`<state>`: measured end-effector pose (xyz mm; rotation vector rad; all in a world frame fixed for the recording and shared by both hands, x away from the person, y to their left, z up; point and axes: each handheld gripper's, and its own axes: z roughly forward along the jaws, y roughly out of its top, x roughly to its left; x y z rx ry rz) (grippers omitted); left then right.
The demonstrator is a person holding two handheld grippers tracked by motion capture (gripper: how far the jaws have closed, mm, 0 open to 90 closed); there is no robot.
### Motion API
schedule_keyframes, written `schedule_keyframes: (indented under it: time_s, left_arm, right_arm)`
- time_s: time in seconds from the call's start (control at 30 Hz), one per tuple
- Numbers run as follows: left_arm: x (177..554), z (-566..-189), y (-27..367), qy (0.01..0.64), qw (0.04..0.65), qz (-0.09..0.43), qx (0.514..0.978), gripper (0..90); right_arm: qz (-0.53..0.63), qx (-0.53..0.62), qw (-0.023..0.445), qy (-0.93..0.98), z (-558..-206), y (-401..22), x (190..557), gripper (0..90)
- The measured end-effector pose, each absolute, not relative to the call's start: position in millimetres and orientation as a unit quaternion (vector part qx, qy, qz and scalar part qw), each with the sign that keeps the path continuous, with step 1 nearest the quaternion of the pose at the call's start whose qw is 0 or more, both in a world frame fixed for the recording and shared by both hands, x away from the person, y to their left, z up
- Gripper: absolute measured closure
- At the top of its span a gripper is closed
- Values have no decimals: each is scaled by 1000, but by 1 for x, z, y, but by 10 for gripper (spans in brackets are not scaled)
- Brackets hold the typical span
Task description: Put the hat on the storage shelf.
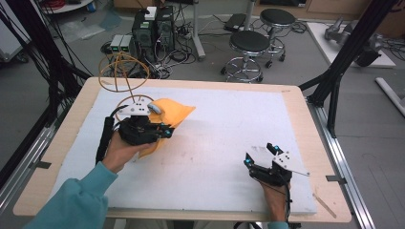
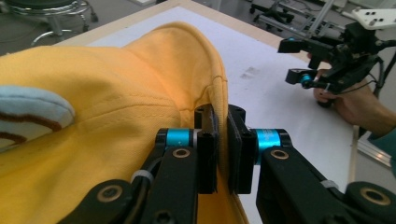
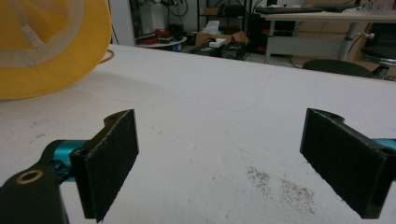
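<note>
Two tongs, left tongs (image 2: 222,154) clenched on yellow hat (image 2: 116,93) edge, right tongs (image 3: 224,158) released, well apart from it

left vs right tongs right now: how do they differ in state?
The left tongs are shut on the yellow hat, pinching its edge; the right tongs are open, holding nothing. The left sit at the hat on the white mat; the right sit apart, over bare mat. Both are hand-held, with black padded jaws.
</note>
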<state>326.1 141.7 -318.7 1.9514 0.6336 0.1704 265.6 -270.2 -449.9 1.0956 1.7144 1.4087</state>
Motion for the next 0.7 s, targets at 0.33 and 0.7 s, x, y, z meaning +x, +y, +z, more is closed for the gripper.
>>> schedule_keyframes:
  time_s: [0.33,0.7]
  left_arm:
    - [320,-325,115,237,531,37,813,542]
    - [319,-326,112,231,534,67,811,163]
  right_arm:
    - [540,419,327,652,-450,-271,265,105]
    - [542,419,326,652,-450,-271,265,104]
